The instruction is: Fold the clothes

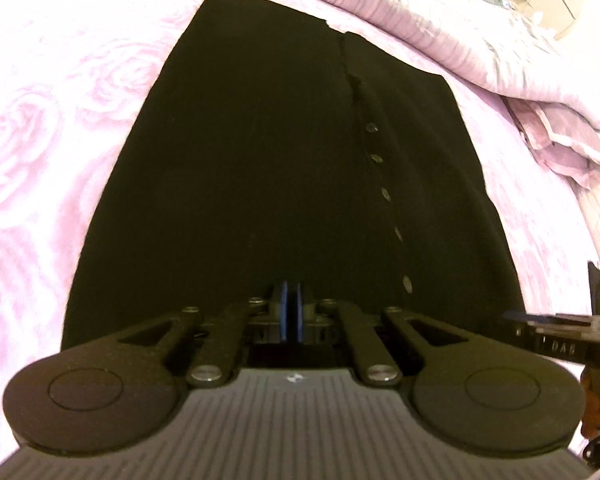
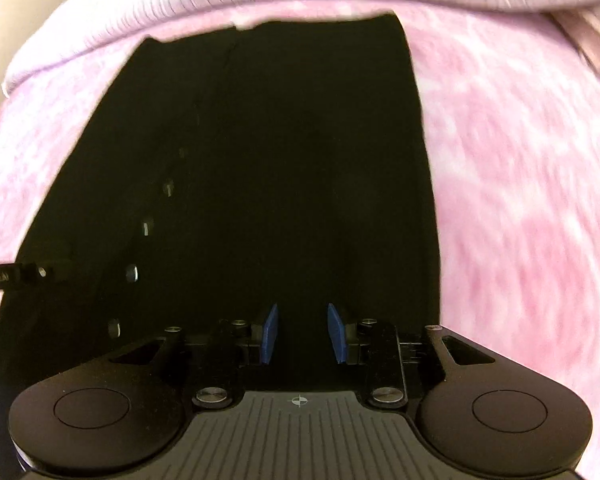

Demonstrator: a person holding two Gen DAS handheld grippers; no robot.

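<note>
- Black garment (image 1: 284, 168) lies flat on the pink rose-pattern bedspread (image 1: 40, 128), long and narrow, a row of buttons (image 1: 386, 194) running down it; far end reaches toward the bunched pink blanket (image 1: 480, 52).
- Looks already folded lengthwise (a judgement); the likely step in hand is bringing the near end up toward the far end.
- Left claw (image 1: 291, 306) is clenched, blue pads together at the near hem; can't tell if cloth is pinched between them, dark on dark.
- Right claw (image 2: 302, 332) is released, jaws apart over the fabric; no pinch visible.
- Right-wrist view is blurred, and the other tool's tip (image 2: 28, 274) shows at its left edge.
- To do it well: both claws should take the near edge at matching points either side of the button line.
- Lift evenly and carry straight so the side edges stay aligned.
- Risk: a one-sided hold will skew the fold.
</note>
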